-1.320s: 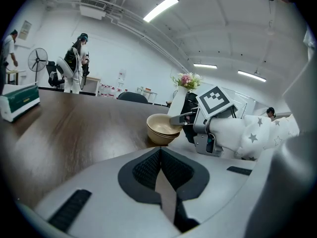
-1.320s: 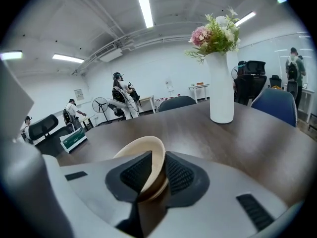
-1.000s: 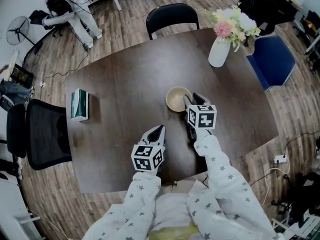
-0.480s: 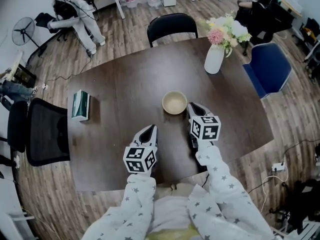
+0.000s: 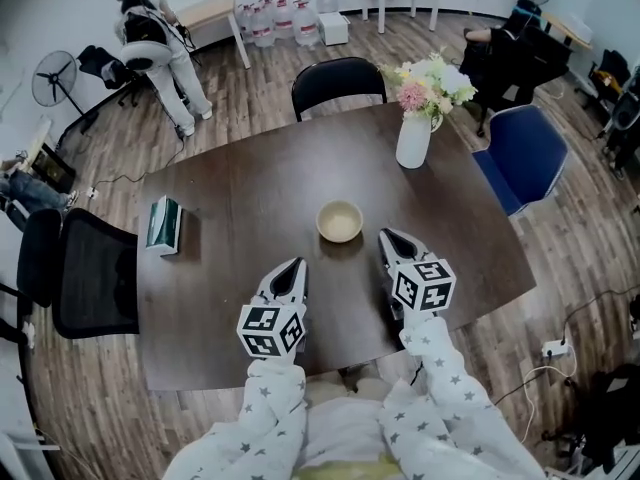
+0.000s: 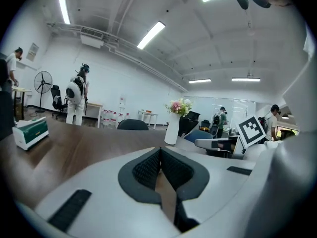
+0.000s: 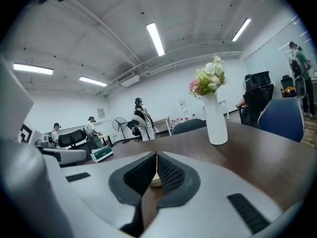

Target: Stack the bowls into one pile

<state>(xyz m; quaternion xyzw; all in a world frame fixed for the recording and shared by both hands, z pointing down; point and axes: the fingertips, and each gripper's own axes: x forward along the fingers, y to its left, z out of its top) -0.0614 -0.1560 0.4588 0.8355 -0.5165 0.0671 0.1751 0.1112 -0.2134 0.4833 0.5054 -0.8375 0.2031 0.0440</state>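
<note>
A cream bowl (image 5: 340,221) stands alone near the middle of the dark brown table (image 5: 240,183); from above I cannot tell whether other bowls are nested in it. My right gripper (image 5: 386,236) hovers just right of and nearer than the bowl, clear of it, jaws shut and empty. In the right gripper view (image 7: 156,155) a sliver of the bowl (image 7: 155,181) shows behind the closed pads. My left gripper (image 5: 294,265) hangs to the bowl's near left, also shut with nothing in it, as the left gripper view (image 6: 159,151) confirms.
A white vase of flowers (image 5: 412,140) stands at the table's far right. A green and white box (image 5: 163,224) lies at the left edge. A black chair (image 5: 337,76), a blue chair (image 5: 520,158) and an office chair (image 5: 85,283) ring the table.
The right gripper has left the bowl's rim, closed its jaws and drawn back toward me. The left gripper has also risen and pulled back. The bowl stays on the table.
</note>
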